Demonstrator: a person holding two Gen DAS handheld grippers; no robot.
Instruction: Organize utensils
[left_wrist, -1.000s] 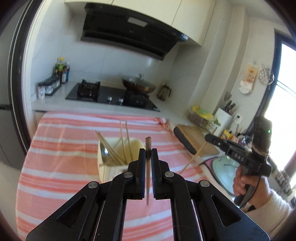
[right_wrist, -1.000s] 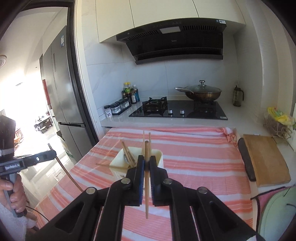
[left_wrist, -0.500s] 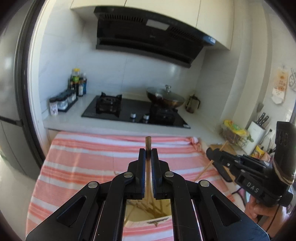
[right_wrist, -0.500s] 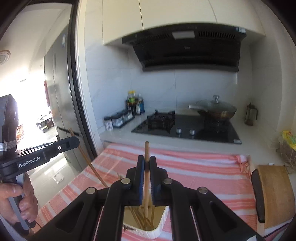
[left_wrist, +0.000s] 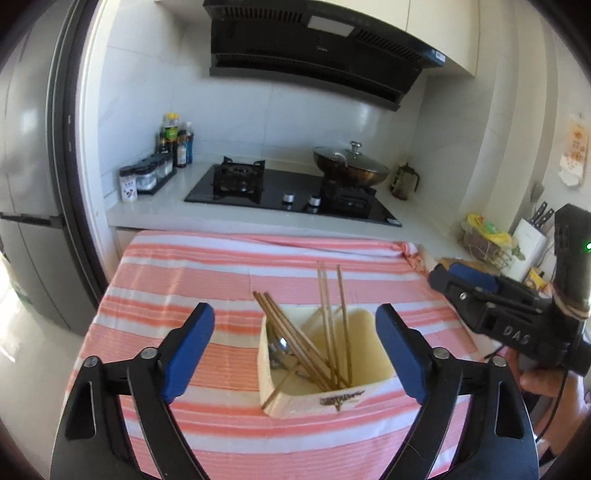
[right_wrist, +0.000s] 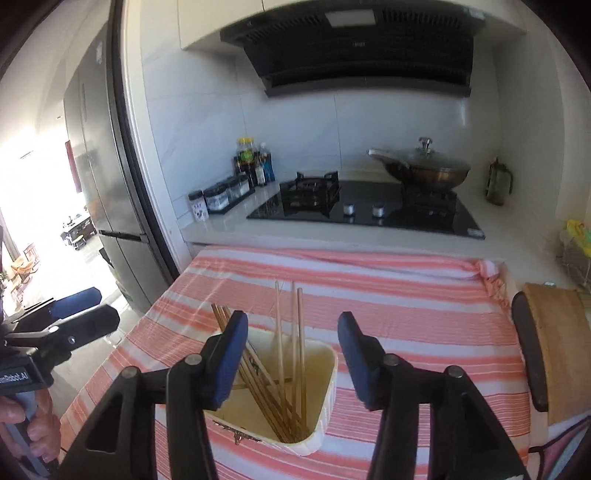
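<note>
both of your claws are spread wide and hold nothing: your left claw (left_wrist: 295, 354) hovers over the cream holder (left_wrist: 325, 387) on the striped cloth (left_wrist: 221, 269) covering the bench, and your right claw (right_wrist: 291, 358) hangs above the same holder. several chopsticks (left_wrist: 328, 332) lean inside it beside a metal spoon (left_wrist: 279, 352).

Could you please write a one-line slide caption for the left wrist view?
Open left gripper above a cream utensil holder with chopsticks and a spoon, on striped cloth.
</note>
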